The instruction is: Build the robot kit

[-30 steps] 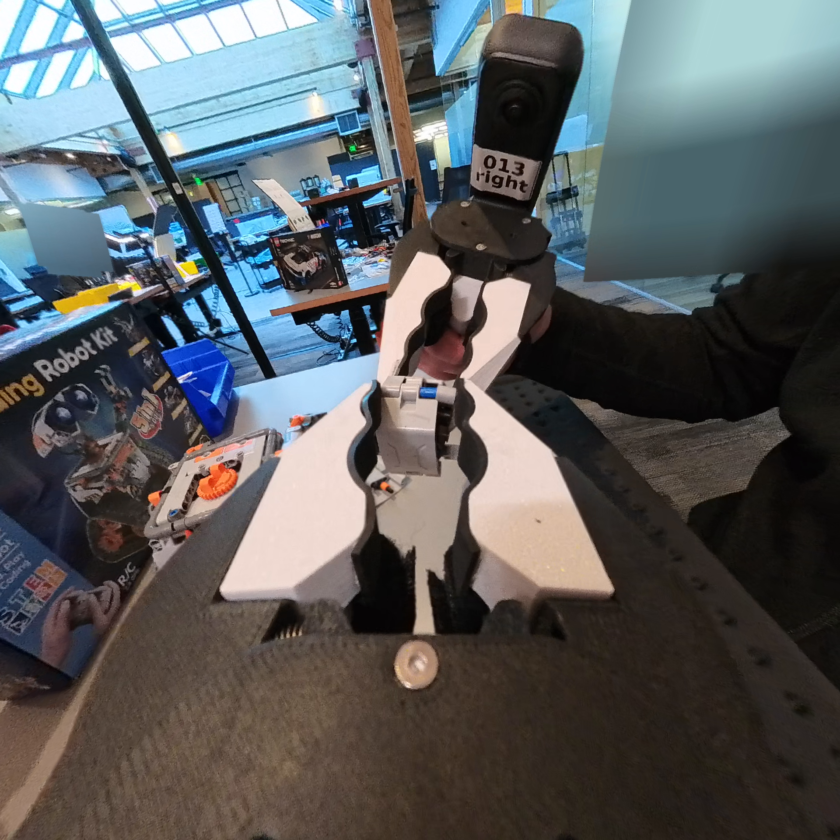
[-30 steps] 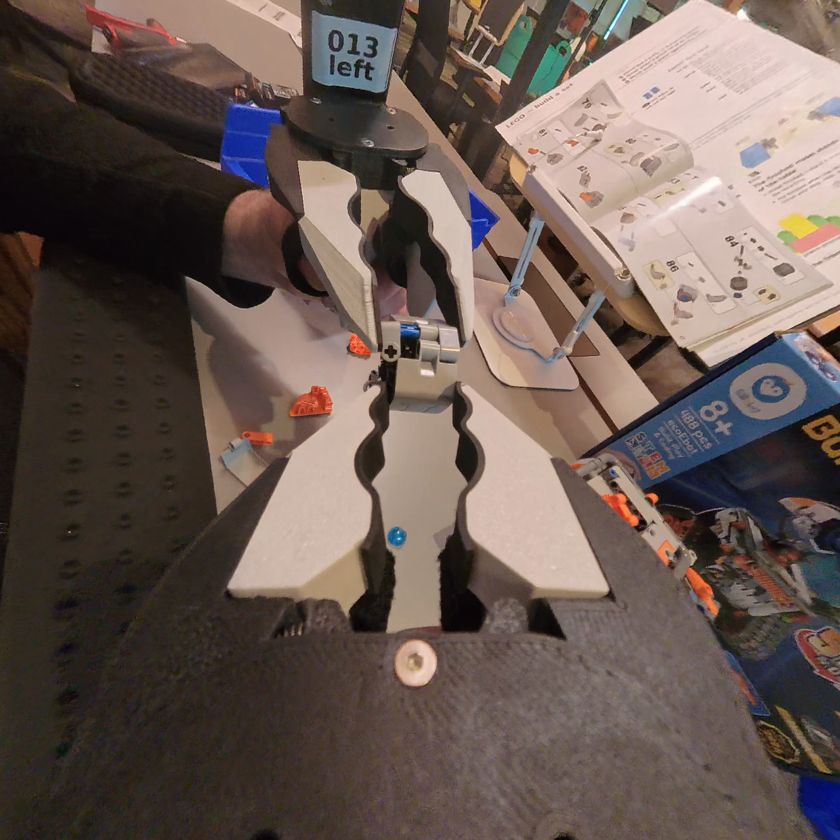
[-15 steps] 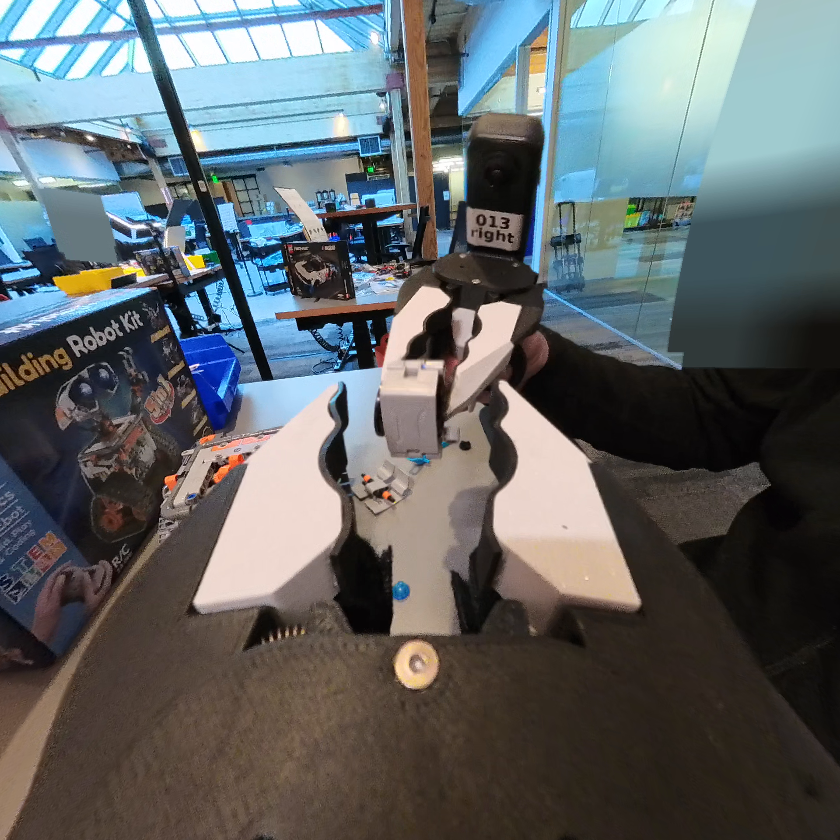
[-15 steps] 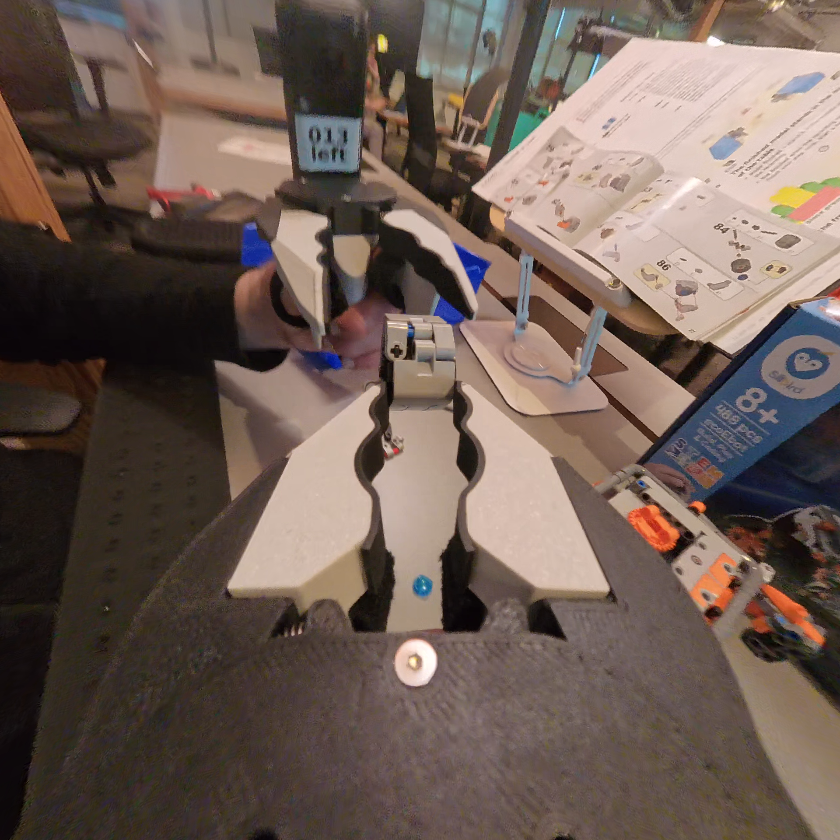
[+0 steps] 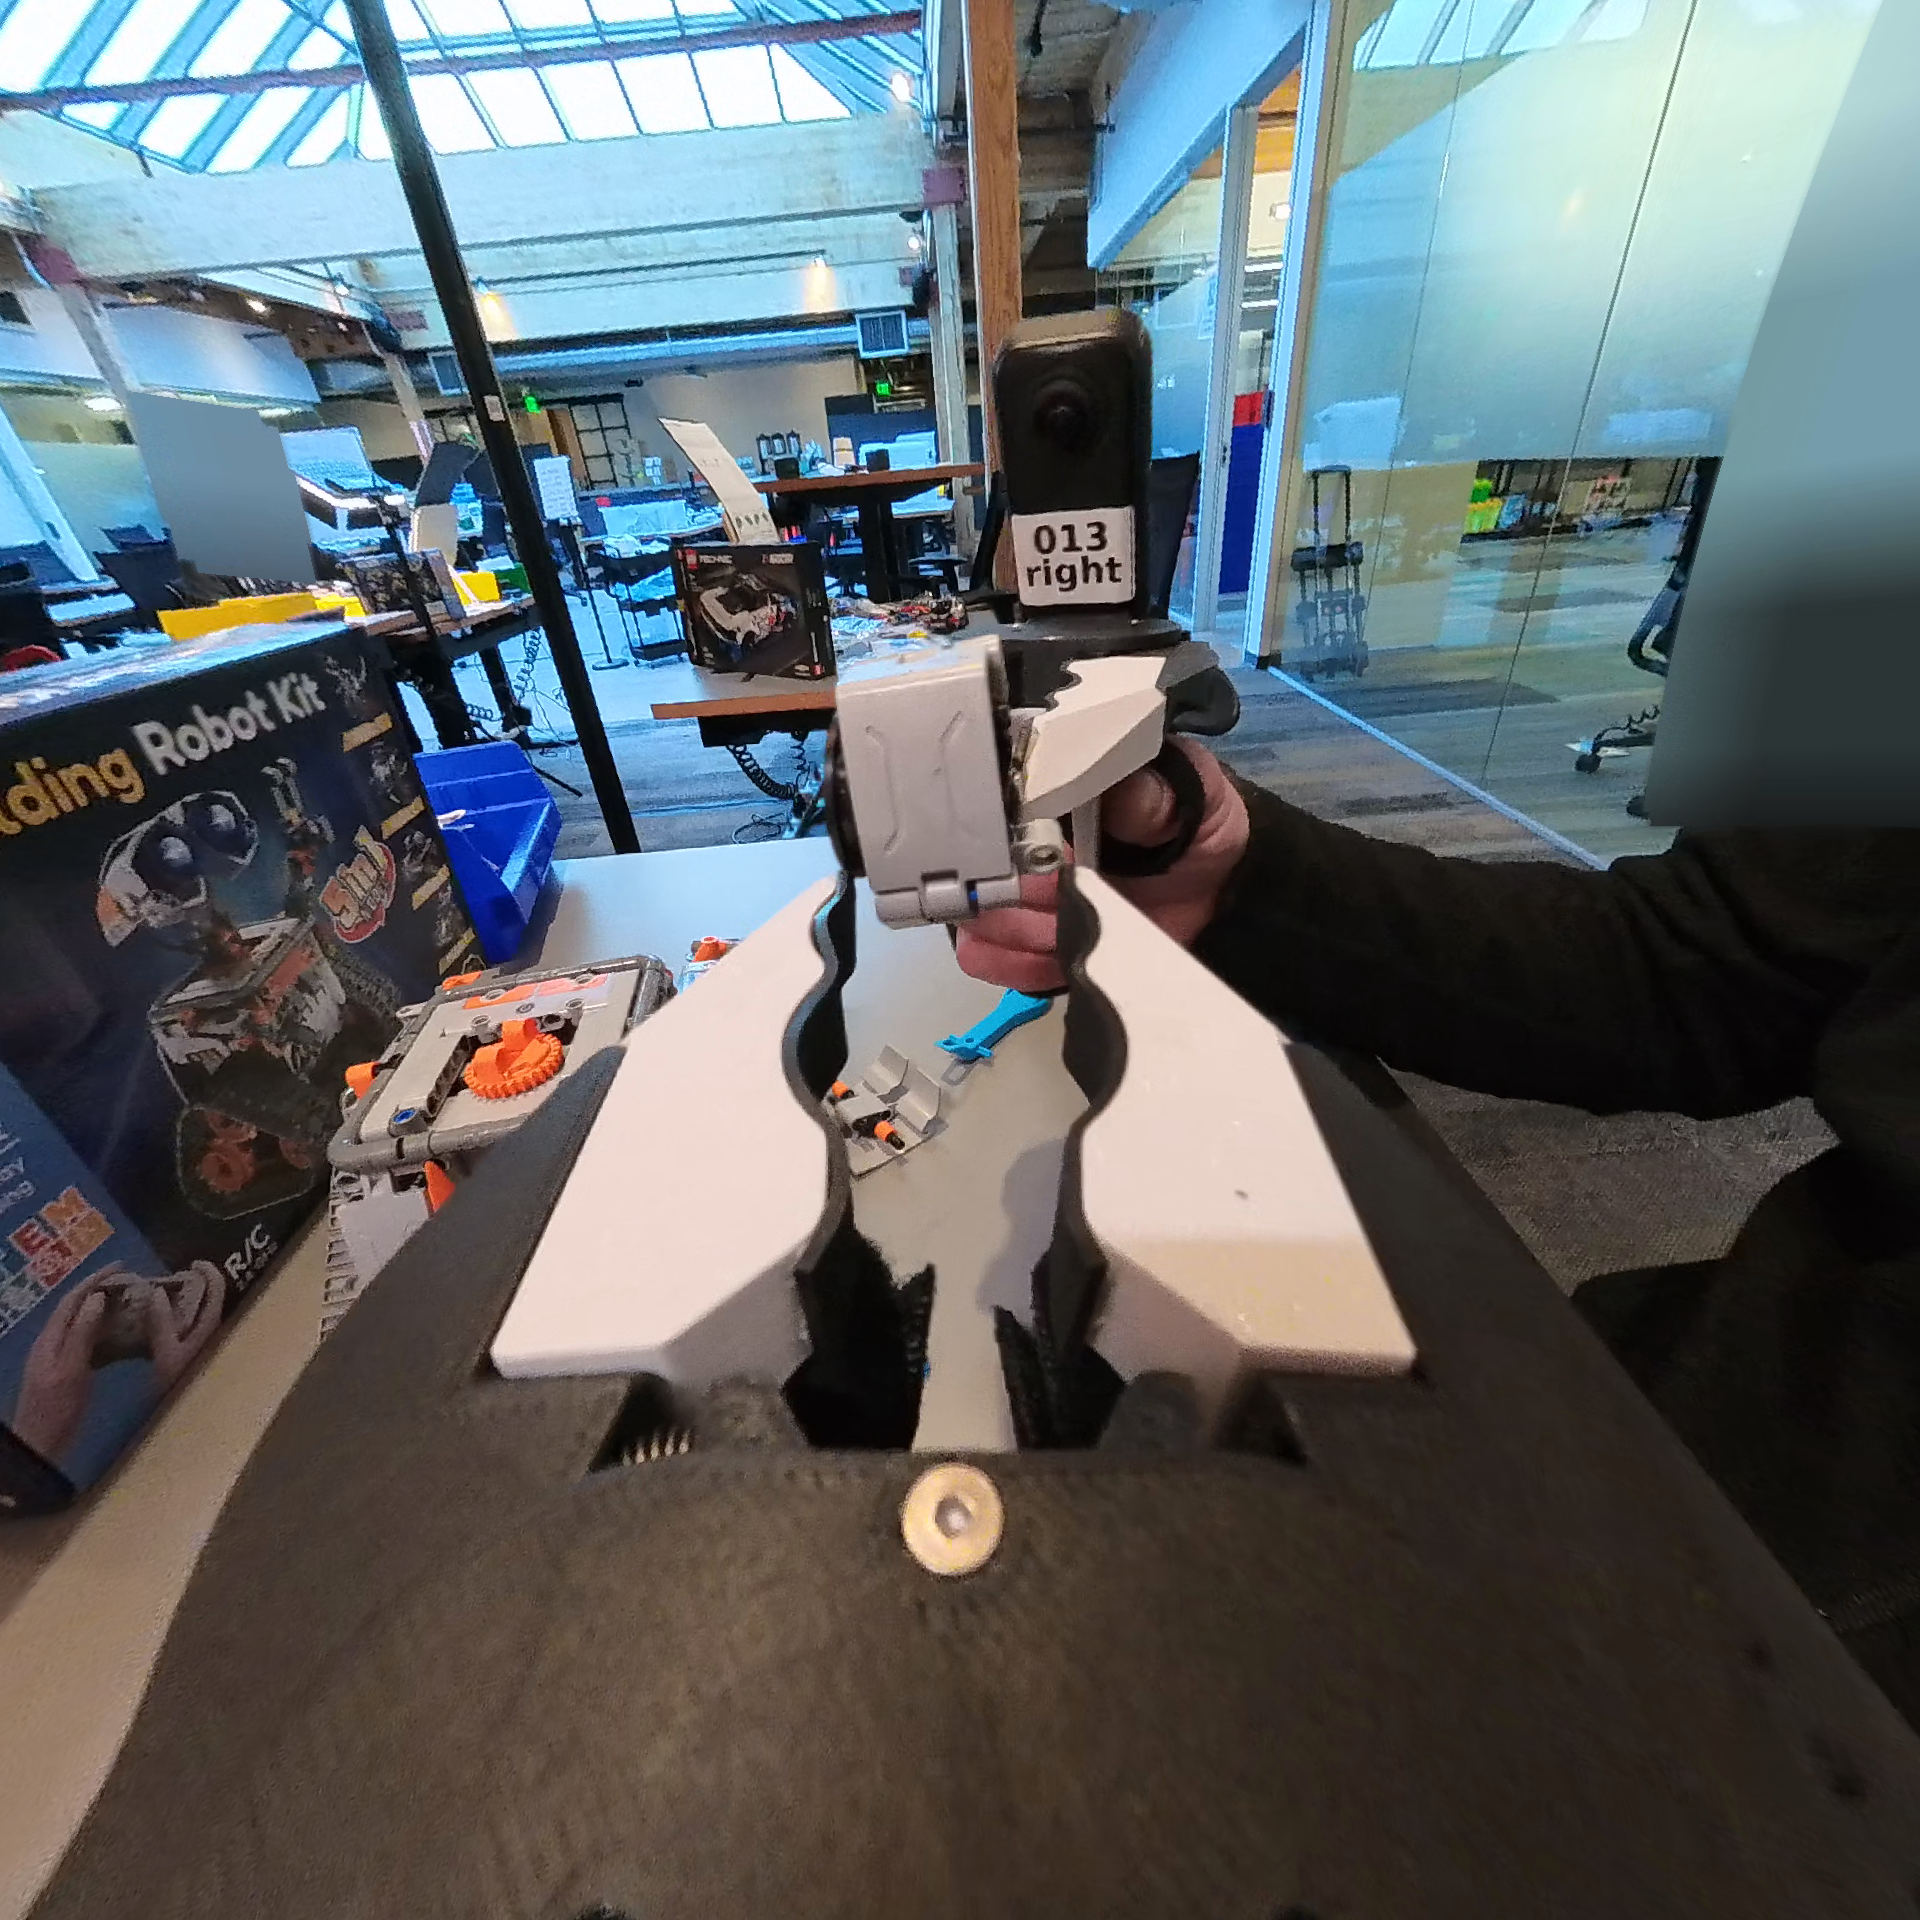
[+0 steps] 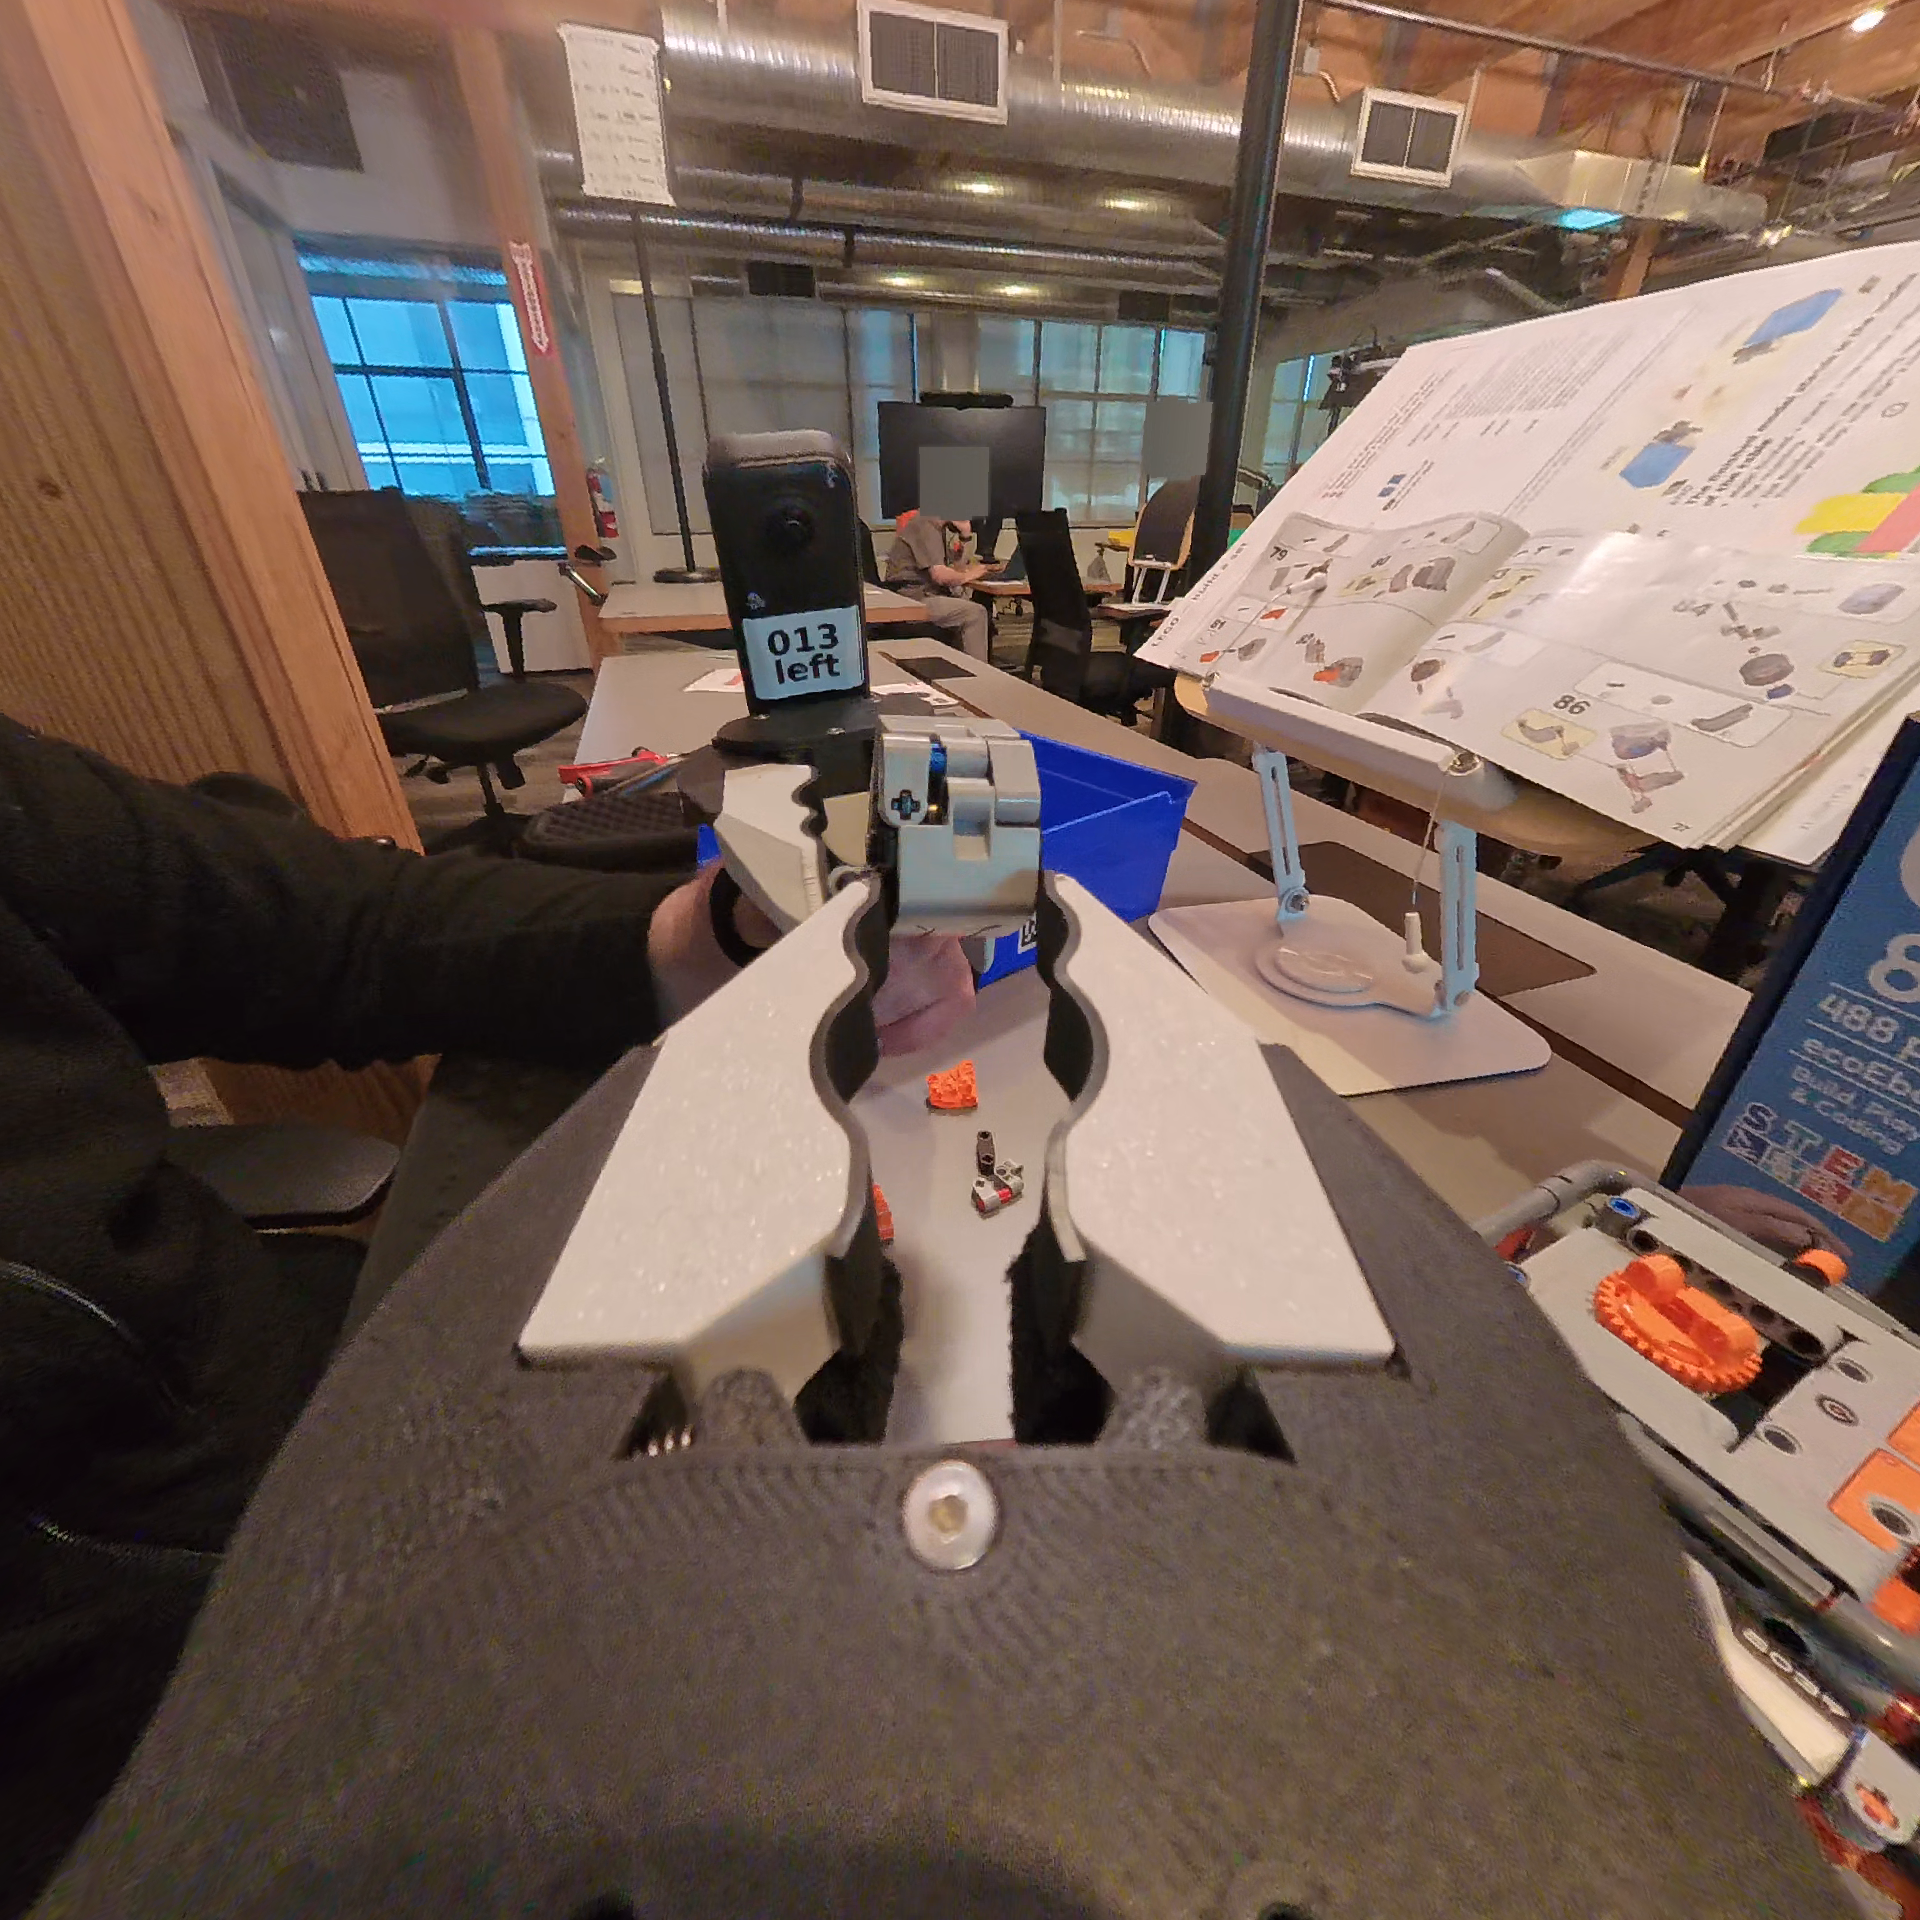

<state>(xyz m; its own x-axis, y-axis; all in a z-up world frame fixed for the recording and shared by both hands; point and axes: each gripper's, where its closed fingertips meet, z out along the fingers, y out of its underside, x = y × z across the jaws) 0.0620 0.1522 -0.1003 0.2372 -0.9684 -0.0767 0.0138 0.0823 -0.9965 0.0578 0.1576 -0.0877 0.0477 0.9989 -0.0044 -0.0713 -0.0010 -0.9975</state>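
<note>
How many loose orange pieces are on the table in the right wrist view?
2: one orange piece lies between the fingers of the right gripper, another is half hidden at a finger's inner edge. More may be hidden.

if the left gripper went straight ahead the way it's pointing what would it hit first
Most likely the grey brick assembly held up by the right gripper, just past the open left gripper's fingertips. Depth is unclear; whether they already touch cannot be told.

left gripper (image 5: 951, 914) gapes; right gripper (image 6: 961, 914) pinched together.
</note>
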